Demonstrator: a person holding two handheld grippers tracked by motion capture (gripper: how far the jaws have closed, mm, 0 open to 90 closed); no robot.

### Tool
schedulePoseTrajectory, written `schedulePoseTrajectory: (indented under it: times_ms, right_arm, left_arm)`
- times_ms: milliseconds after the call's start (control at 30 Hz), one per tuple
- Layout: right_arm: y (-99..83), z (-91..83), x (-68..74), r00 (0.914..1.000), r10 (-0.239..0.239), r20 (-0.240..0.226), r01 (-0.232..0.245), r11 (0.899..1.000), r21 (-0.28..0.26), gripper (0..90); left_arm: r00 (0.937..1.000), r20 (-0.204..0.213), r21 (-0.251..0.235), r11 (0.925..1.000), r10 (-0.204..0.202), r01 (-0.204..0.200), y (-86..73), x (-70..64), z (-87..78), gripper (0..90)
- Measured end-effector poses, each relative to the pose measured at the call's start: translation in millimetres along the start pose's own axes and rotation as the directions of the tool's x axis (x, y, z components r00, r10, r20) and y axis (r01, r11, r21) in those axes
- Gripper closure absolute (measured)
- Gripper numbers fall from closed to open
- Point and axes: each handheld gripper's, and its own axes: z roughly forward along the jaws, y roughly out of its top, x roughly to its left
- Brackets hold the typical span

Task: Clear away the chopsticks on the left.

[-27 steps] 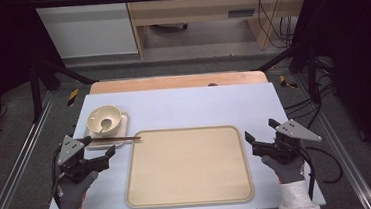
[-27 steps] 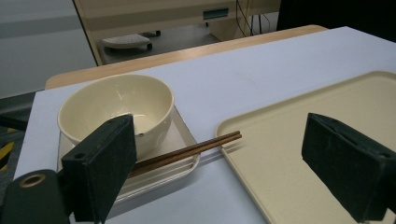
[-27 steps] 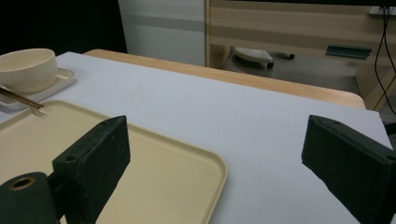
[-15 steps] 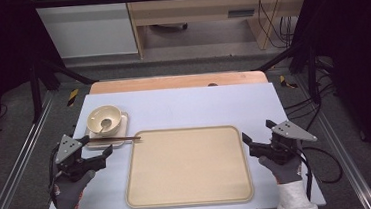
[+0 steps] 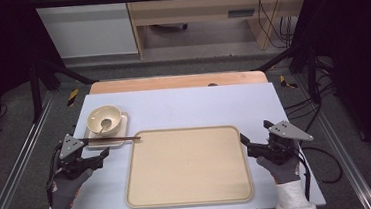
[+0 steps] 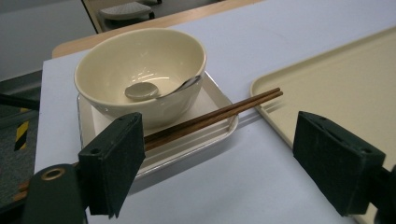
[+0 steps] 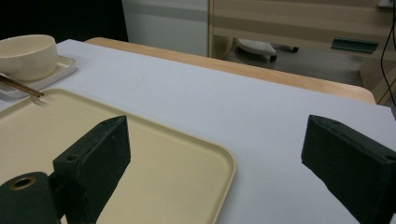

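A cream bowl (image 5: pixel 103 120) with a metal spoon (image 6: pixel 144 89) in it stands on a small white plate (image 5: pixel 124 125) at the table's left. Brown chopsticks (image 5: pixel 113 138) lie across the plate's near edge, their tips reaching over the corner of a large beige tray (image 5: pixel 188 167). My left gripper (image 5: pixel 100 159) is open just in front of the plate, with nothing between its jaws. In the left gripper view (image 6: pixel 219 172) the chopsticks (image 6: pixel 219 112) lie just beyond the jaws. My right gripper (image 5: pixel 247 147) is open beside the tray's right edge, empty (image 7: pixel 215 172).
The tray (image 7: pixel 140 154) is bare and lies in the middle of the pale blue table cover (image 5: pixel 199 108). A wooden strip (image 5: pixel 176 81) runs along the far edge. Cables (image 5: pixel 324 169) trail off the right side. Dark frame rails flank the table.
Both hands have shifted only slightly. The bowl, plate, chopsticks and tray have not moved.
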Motion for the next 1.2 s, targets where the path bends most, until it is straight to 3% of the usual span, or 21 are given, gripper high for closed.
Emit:
schedulePoseTrajectory:
  times_ms: [233,533,633,1200]
  right_arm:
    - [0.5,0.4,0.6,1.0,-0.003,-0.003,0.003,1.0,-0.001,8.7]
    - [-0.7,2.0,2.1,1.0,0.0,-0.005,0.0,1.0,0.004,9.3]
    - [-0.8,2.7,2.3,1.0,0.002,-0.006,-0.002,1.0,0.007,9.6]
    - [-1.4,3.9,2.1,0.9999,-0.005,-0.01,0.005,1.0,0.01,10.3]
  left_arm:
    - [0.9994,-0.007,0.053,0.9981,0.034,-0.033,-4.3,7.8,11.6,21.8]
    - [0.9981,-0.007,0.063,0.9962,0.061,-0.06,-4.6,11.4,25.5,27.8]
    - [0.9974,-0.007,0.088,0.9936,0.072,-0.071,-6.9,13.4,31.7,29.0]
    - [0.9965,-0.016,0.102,0.9915,0.083,-0.081,-5.7,19.3,40.3,30.5]
